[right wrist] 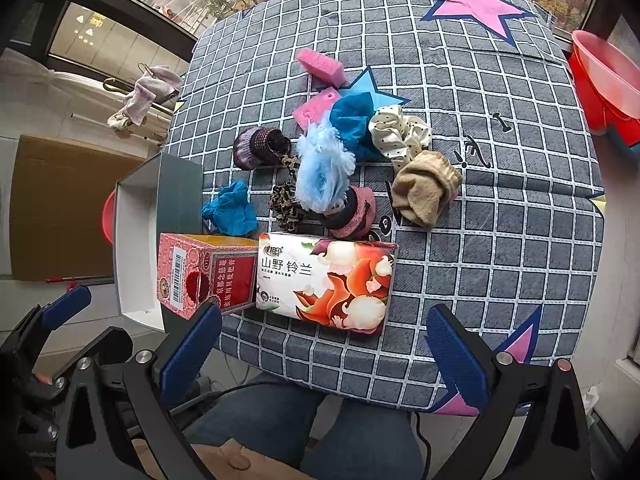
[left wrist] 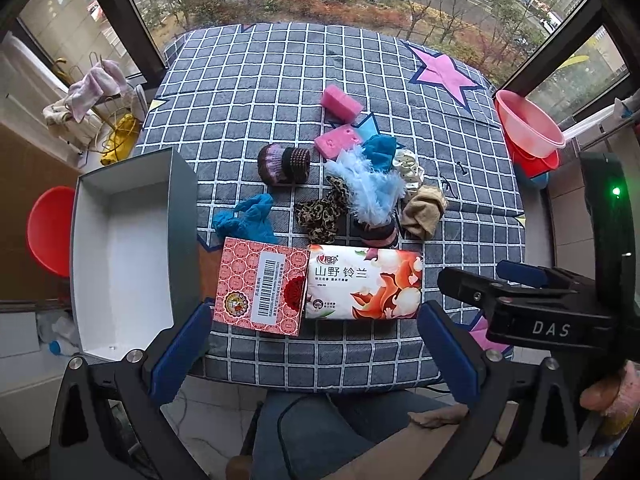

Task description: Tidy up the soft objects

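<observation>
A heap of soft things lies mid-table: two pink sponges (left wrist: 340,102), a blue feather duster (left wrist: 370,188) (right wrist: 322,170), a leopard scrunchie (left wrist: 322,212), blue gloves (left wrist: 246,218) (right wrist: 230,210), a beige sock (left wrist: 424,210) (right wrist: 426,190), a polka-dot scrunchie (right wrist: 400,132) and knitted rolls (left wrist: 282,164). A tissue pack (left wrist: 364,286) (right wrist: 326,282) and a red box (left wrist: 262,292) (right wrist: 204,276) lie at the near edge. My left gripper (left wrist: 316,354) is open and empty before them. My right gripper (right wrist: 324,354) is open and empty, also seen at right in the left wrist view (left wrist: 520,280).
An open white box (left wrist: 124,252) (right wrist: 138,240) stands at the table's left edge. The checked cloth (left wrist: 280,76) covers the table. Pink and red basins (left wrist: 530,132) sit at the right. A red stool (left wrist: 50,230) and a rack with cloths (left wrist: 92,92) stand left.
</observation>
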